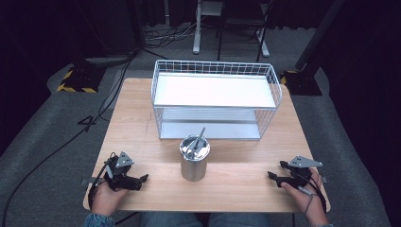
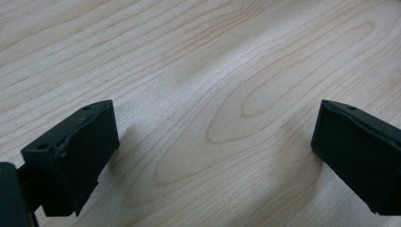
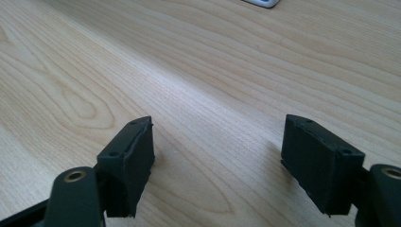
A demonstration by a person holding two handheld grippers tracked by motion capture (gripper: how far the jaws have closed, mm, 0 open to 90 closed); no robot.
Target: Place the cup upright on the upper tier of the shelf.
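My left tool (image 1: 142, 178) rests at the near left corner of the surface (image 1: 142, 142), jaws spread wide over bare wood with nothing between them. My right tool (image 1: 275, 170) lies at the near right corner, its jaws likewise parted and empty. Between the two, toward the near edge, stands a metal cup (image 1: 194, 158) with a dark utensil (image 1: 198, 138) leaning in it. Just beyond the cup, toward the far edge, sits a white two-tier wire rack (image 1: 215, 99).
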